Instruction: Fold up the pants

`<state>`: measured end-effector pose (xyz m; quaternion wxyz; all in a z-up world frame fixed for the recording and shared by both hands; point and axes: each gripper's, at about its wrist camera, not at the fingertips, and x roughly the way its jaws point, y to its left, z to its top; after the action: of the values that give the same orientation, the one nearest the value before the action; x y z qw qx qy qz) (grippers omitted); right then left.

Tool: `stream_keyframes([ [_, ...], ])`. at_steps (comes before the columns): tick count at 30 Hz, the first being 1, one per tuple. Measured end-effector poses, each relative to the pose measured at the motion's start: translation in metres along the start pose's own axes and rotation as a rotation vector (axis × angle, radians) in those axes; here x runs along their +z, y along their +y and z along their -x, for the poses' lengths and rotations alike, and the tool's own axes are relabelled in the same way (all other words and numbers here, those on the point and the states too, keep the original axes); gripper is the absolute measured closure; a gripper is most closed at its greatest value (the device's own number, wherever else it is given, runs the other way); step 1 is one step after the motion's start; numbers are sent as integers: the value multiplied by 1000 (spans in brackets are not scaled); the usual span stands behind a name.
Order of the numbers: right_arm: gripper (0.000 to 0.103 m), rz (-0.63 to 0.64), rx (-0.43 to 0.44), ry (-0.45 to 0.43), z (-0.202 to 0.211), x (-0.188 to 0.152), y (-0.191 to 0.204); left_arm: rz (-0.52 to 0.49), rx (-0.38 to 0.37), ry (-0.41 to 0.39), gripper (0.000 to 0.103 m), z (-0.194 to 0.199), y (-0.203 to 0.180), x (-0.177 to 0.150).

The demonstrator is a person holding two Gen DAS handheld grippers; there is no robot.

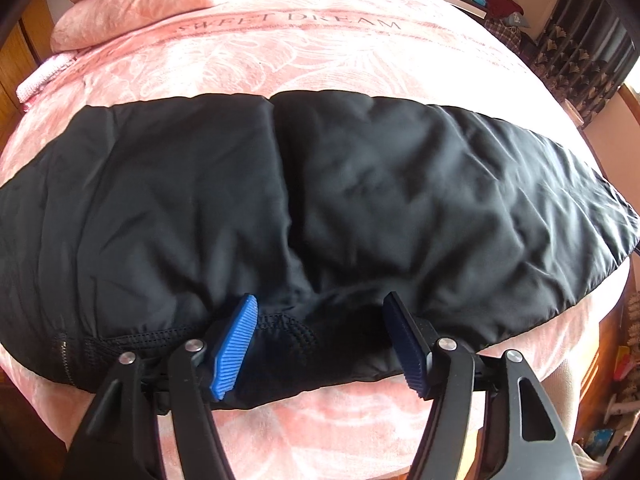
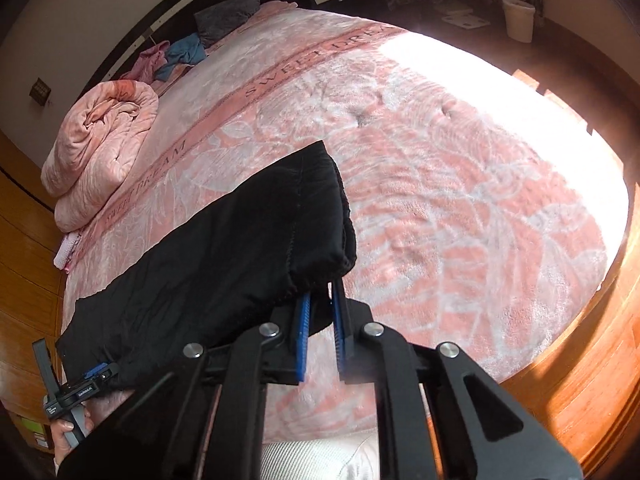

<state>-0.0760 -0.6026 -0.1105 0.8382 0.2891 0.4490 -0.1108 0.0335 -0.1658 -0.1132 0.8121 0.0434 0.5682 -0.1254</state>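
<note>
Black pants [image 1: 320,208] lie across a pink bed [image 1: 280,60], the two legs side by side. My left gripper [image 1: 320,312] is open, its blue pads [image 1: 234,348] straddling the near edge of the pants by the mesh waistband. In the right wrist view the pants [image 2: 224,252] stretch from lower left up to their raised end. My right gripper [image 2: 322,300] is shut on that end's hem, the cloth lifted off the bed. The left gripper [image 2: 86,380] also shows at the lower left of that view, held by a hand at the pants' other end.
A rolled pink quilt [image 2: 100,152] and loose clothes [image 2: 176,56] lie at the head of the bed. Wooden bed frame [image 2: 580,360] runs along the right. A white bin [image 2: 518,18] and shelves with clutter [image 1: 500,0] stand beyond the bed.
</note>
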Motion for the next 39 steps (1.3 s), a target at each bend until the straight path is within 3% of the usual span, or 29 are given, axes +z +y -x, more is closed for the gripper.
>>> stream_keyframes([
  [2, 103, 27, -209, -7, -9, -4, -18, -12, 4, 15, 36, -4, 2, -3],
  [3, 103, 0, -220, 11, -12, -5, -32, -19, 8, 12, 36, -3, 1, -4],
  [6, 103, -44, -158, 18, -8, -12, -56, -30, 17, 7, 36, -2, 3, -5],
  [7, 103, -30, -147, 8, -4, -15, -54, -29, 20, 9, 36, -2, 2, -5],
  [10, 101, -28, -2, 19, 3, -23, -39, -18, 33, 11, 35, -2, -3, -3],
  [14, 101, -75, 43, 17, 10, -32, -20, -20, 21, 12, 35, 1, -8, -3],
  [18, 77, -72, 14, -19, 26, -45, -8, -12, 29, 6, 35, 6, -1, -6],
  [24, 77, -113, 278, 94, 4, -65, 28, -10, 33, 4, 35, 7, 3, -6],
  [35, 77, -152, 244, 130, -26, -56, 41, -18, 19, -7, 33, 9, -5, -3],
  [36, 82, -143, 253, 126, -26, -55, 44, -18, 17, -5, 32, 8, -6, -3],
  [37, 95, -127, 259, 117, -25, -53, 47, -19, 16, -4, 32, 7, -7, -3],
  [39, 101, -99, 265, 106, -23, -49, 53, -21, 19, -3, 31, 7, -8, -3],
])
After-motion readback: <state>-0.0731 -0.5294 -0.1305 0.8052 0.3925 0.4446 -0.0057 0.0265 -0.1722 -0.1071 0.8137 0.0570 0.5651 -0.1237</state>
